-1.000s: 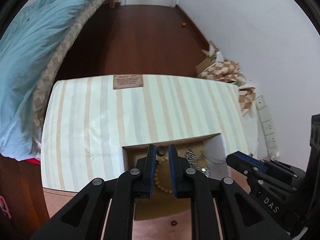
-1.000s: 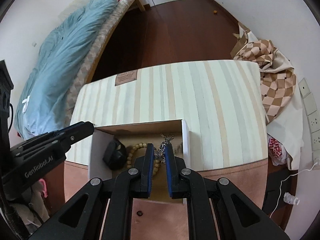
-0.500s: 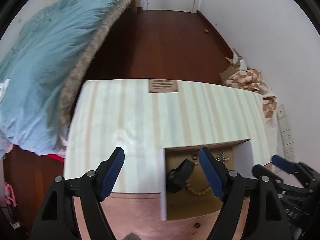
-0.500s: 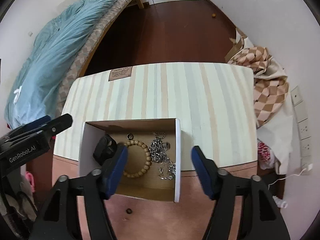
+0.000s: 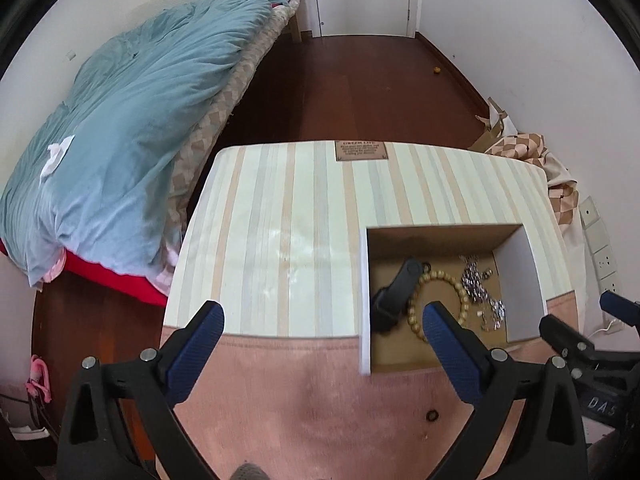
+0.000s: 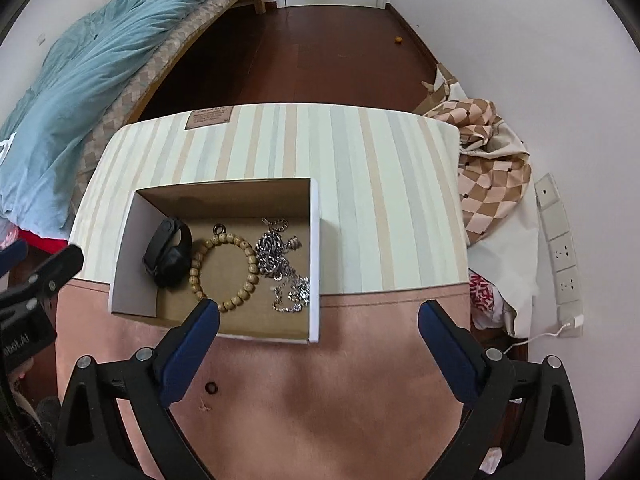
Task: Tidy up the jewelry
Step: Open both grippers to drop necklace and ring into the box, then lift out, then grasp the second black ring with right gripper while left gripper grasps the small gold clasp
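Both of my grippers hang spread wide with nothing between their blue pads: my left gripper (image 5: 322, 330) sits above the near left part of the table, and my right gripper (image 6: 318, 330) is raised over the pink front strip of the tablecloth (image 6: 304, 392), just in front of the box. That open cardboard box (image 6: 315, 240), white outside and brown inside, rests on the table where the striped cloth (image 6: 372, 184) meets the pink strip. All the jewelry I can see lies on the box floor. A black wristband (image 6: 168, 254) curls against the left wall, tilted up on its edge. Just right of it, touching or nearly so, lies a wooden bead bracelet (image 6: 226, 266) in an open ring, with a small dark ring (image 6: 218, 228) at its far side. Right of the beads a silver chain (image 6: 280, 264) is heaped in a tangle running toward the near right corner, close to the right wall. From my left wrist view the same things show: the wristband (image 5: 398, 292) leaning by the left wall, the beads (image 5: 438, 300) partly behind my right-hand finger, the chain (image 5: 480, 292) beyond. One small dark ring (image 6: 211, 387) lies outside the box on the pink strip, near my right gripper's left finger. A brown label (image 6: 209, 117) is sewn at the far edge of the striped cloth. Beyond the table a bed with a blue duvet (image 5: 120, 128) stands to the left, and a checkered cloth (image 6: 488, 176) is bunched at the right.
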Demonstrator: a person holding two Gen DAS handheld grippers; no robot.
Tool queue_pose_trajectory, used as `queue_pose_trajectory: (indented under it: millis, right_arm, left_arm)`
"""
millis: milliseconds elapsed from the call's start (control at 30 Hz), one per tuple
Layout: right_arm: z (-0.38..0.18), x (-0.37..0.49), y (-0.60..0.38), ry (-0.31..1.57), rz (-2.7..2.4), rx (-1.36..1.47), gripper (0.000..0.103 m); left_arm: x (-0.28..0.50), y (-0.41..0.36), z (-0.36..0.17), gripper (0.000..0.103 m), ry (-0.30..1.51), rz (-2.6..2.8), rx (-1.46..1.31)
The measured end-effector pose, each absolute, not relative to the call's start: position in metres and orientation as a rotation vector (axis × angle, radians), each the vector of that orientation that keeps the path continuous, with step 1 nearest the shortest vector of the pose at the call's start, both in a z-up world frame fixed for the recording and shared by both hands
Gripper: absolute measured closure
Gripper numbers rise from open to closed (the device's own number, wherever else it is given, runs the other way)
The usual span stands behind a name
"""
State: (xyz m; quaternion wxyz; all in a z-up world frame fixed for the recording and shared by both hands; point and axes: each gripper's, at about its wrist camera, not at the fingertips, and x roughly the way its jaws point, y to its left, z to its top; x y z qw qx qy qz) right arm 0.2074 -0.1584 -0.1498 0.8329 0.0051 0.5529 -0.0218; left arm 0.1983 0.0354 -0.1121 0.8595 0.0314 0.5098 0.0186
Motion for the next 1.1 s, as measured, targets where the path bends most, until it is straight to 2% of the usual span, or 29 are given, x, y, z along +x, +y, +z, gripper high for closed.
queue_pose_trajectory:
  millis: [767, 1100]
  right_arm:
    - [-0.061, 0.108, -0.143, 0.946, -0.058, 0.006, 0.002]
    - [-0.053, 0.084, -0.138, 0.928, -0.029, 0.041, 0.002]
  left_arm:
    - [0.097, 0.036, -0.05, 0.001, 0.927, 0.044, 0.067]
    - [0.078, 0.041, -0.046, 0.001, 0.908, 0.058, 0.054]
